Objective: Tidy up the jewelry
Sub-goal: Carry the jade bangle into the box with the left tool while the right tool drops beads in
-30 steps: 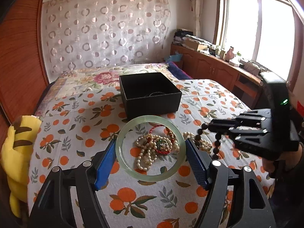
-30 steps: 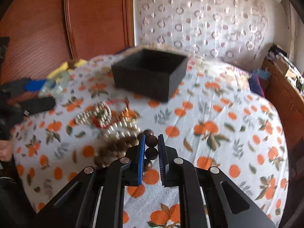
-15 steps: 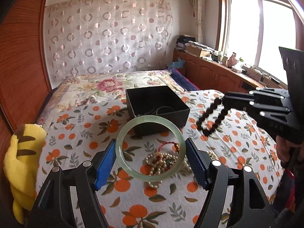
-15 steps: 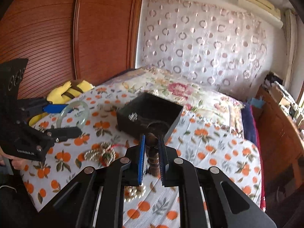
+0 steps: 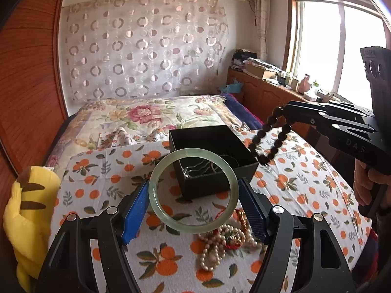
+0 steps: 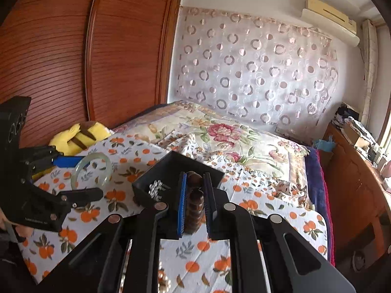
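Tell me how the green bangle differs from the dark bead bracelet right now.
The green bangle is one smooth, pale, rigid ring; the dark bead bracelet is a string of round brown beads hanging limp. The bangle spans the left gripper with its jaws wide; the bead bracelet is pinched in the right gripper, jaws narrow. Both are held above the bed near the black box.

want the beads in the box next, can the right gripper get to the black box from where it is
Probably yes. The right gripper holds the dark bead bracelet in the air near the open black box. Nothing covers the box, and the left gripper with the green bangle sits on the near side.
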Motion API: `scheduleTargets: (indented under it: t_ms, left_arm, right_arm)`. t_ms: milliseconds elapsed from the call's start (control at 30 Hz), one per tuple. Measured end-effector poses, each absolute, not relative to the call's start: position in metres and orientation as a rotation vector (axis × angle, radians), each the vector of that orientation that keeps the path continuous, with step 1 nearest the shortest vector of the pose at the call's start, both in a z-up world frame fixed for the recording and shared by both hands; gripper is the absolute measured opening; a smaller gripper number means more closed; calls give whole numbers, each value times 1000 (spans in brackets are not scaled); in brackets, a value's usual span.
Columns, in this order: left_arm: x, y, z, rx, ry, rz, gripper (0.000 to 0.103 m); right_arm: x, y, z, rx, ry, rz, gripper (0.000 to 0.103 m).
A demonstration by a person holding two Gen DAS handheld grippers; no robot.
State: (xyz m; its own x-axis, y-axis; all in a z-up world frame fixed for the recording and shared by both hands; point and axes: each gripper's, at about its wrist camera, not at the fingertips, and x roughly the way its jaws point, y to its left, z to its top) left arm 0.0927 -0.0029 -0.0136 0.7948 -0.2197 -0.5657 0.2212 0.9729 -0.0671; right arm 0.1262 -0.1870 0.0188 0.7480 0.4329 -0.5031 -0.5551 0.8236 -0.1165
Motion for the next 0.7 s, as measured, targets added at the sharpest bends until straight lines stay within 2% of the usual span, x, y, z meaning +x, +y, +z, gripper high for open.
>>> scheduleTargets:
  t_ms: [400, 633, 700]
  left_arm:
    - [111, -5, -20, 4, 634, -225, 69]
    - [118, -9, -20, 0, 641, -230, 69]
    - [122, -12, -18, 5, 640, -231, 69]
  right_arm:
    - [170, -178, 7, -196, 523, 560, 15]
    - [185, -171, -19, -196, 627, 570, 15]
    - [183, -174, -23, -179, 631, 569, 20]
